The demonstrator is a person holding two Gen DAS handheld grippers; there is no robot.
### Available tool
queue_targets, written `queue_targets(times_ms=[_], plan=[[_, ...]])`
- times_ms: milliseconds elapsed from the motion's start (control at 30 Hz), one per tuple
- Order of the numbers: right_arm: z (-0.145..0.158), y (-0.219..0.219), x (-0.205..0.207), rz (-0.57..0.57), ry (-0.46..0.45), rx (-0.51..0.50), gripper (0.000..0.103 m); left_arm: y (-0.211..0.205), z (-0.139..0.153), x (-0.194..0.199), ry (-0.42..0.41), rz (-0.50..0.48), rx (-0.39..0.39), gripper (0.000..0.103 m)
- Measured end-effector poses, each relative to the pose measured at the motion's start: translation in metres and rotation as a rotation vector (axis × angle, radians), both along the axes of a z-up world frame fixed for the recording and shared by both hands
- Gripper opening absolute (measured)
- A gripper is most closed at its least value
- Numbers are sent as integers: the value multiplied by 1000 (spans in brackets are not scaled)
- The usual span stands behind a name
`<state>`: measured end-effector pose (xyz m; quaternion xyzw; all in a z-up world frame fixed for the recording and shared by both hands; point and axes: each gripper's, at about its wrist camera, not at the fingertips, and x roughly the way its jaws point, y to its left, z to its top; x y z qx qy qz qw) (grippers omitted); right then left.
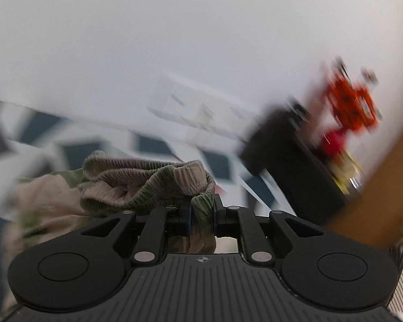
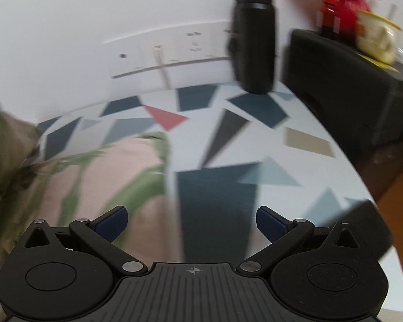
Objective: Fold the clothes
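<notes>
A pink and green patterned garment with a ribbed elastic waistband [image 1: 147, 179] hangs bunched in front of my left gripper [image 1: 201, 214], which is shut on a fold of the waistband. In the right wrist view the same garment [image 2: 107, 166] lies spread on the table with the geometric-patterned cloth [image 2: 217, 187], and a bunched part of it rises at the left edge. My right gripper [image 2: 192, 220] hovers wide open just above the table, by the garment's right edge, with nothing between its blue-padded fingers [image 2: 112, 218].
A black bottle [image 2: 255, 37] stands at the back of the table near a white wall socket strip [image 2: 169, 48]. A black box [image 2: 344, 83] at the right carries a cream mug [image 2: 376, 37] and red-orange flowers [image 1: 349, 107]. The table's right edge drops to a wooden floor [image 2: 397, 193].
</notes>
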<state>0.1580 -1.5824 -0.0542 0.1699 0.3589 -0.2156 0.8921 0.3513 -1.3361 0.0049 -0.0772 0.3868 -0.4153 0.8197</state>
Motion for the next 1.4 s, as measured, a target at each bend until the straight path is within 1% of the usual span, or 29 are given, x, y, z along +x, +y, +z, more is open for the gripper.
queue_targets(times_ms=[33,67,133,167,200,267,333,400,433,467,533,567,633,700,733,800,833,867,933,967,1000,1033,1067,1100,1133,1167,1233,1333,1400], plan=[[-2,-3,-3,-9,5,4,102,-20,-15,-2,63,-47,38,16],[-4,-5,-7,-18,10,7,102,-32,-25,-5,90,-77,66,20],[-6,-9,-13,-24,18,11,102,-43,-38,-15,85,-107,104,29],[-6,-9,-17,-22,19,8,102,-48,-44,-19,82,-122,123,41],[-5,-9,-19,-18,18,5,102,-47,-45,-23,78,-126,116,53],[-3,-8,-22,-8,8,5,102,-29,-32,-26,61,-99,54,62],[0,-7,-23,7,-10,14,102,-2,-13,-27,18,-77,-18,63],[5,-5,-19,30,-43,29,102,23,7,-25,-53,-50,-24,67],[8,-3,-15,51,-66,38,102,35,11,-25,-84,-33,6,68],[11,-1,-11,73,-88,43,101,46,12,-26,-107,-17,51,70],[17,8,3,132,-128,42,101,70,13,-28,-154,15,141,70],[19,13,11,163,-135,35,101,82,8,-30,-164,26,189,70],[21,28,32,236,-130,4,101,102,-13,-38,-157,29,298,70],[21,45,51,307,-119,-56,101,113,-33,-49,-170,27,395,70],[20,54,62,344,-103,-95,102,116,-40,-52,-183,36,423,70],[15,71,83,412,-70,-171,102,121,-55,-54,-204,67,467,70],[12,79,93,439,-51,-205,102,123,-61,-53,-202,82,475,70],[8,86,103,460,-32,-232,102,126,-67,-50,-188,97,471,70],[-1,95,120,477,-8,-248,102,129,-77,-47,-170,105,469,70],[-6,100,129,486,3,-255,96,132,-80,-47,-174,100,472,70],[-9,100,134,486,9,-254,90,135,-84,-47,-177,95,475,66],[-10,100,139,472,17,-249,65,140,-85,-47,-176,89,467,63],[-3,90,136,431,-14,-187,38,145,-85,-47,-172,82,451,54],[3,80,132,390,-46,-126,29,150,-85,-47,-168,78,435,48],[9,71,129,349,-77,-64,17,154,-84,-46,-163,76,419,46],[16,61,126,307,-108,-3,16,157,-85,-44,-160,76,409,44],[27,38,114,204,-174,114,16,161,-86,-41,-154,70,397,43],[29,9,96,86,-174,243,15,162,-86,-35,-140,45,380,42],[17,1,91,40,-108,235,16,163,-86,-32,-130,29,368,43]])
